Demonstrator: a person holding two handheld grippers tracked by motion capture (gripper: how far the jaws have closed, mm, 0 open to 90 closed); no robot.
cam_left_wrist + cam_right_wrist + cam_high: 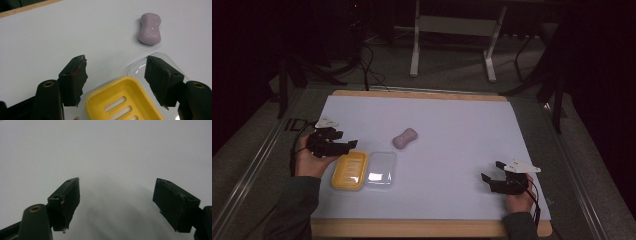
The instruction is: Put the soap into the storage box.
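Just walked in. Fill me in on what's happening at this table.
A person sits at a white table with a two-jaw gripper in each hand. The left gripper hovers, jaws open, over a yellow soap dish with a clear lid lying beside it. A pink soap bar lies apart from both, untouched. The right gripper rests open on bare table, holding nothing.

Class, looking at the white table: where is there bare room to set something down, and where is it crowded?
Bare: the wide stretch between the soap and the right gripper, and the far strip of the table. Crowded: the near left, where the yellow dish, the clear lid and the left gripper cluster.
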